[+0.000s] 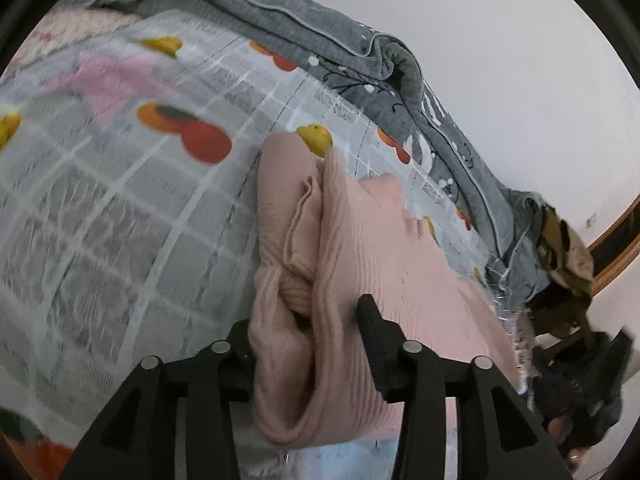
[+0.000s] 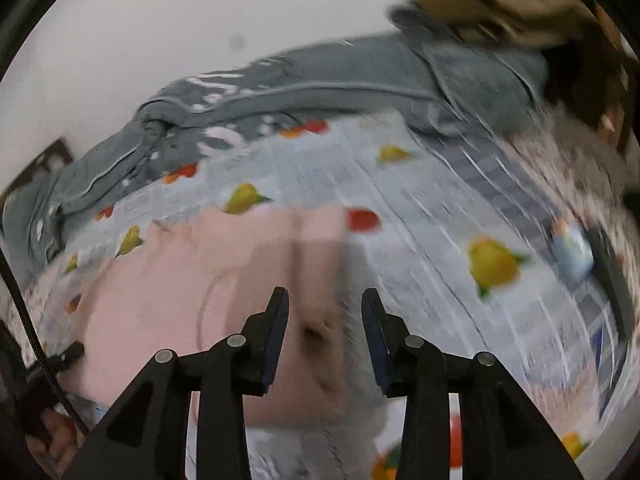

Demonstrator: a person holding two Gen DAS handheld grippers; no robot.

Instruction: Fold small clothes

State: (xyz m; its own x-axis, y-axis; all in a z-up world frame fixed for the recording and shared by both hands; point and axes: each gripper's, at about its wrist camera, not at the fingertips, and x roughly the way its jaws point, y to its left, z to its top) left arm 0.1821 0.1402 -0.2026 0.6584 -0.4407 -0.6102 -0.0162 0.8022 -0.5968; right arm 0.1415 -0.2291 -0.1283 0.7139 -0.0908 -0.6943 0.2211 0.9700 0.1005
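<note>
A pale pink ribbed garment [image 1: 360, 240] lies bunched and partly folded on the fruit-print bedsheet [image 1: 120, 200]. My left gripper [image 1: 304, 320] straddles a thick fold of it. Its jaws stand apart and the cloth fills the gap and drapes over the left finger [image 1: 240, 336]. In the blurred right wrist view the same pink garment [image 2: 180, 280] spreads left of centre. My right gripper [image 2: 325, 300] hovers over its right edge, open, with nothing between its pads.
A grey quilt [image 1: 280, 12] is heaped along the far side of the bed against a white wall. A lighter pink cloth [image 1: 108, 76] lies at far left. A khaki cloth [image 1: 568, 248] sits at the bed's end. A small light blue item [image 2: 572, 252] lies right.
</note>
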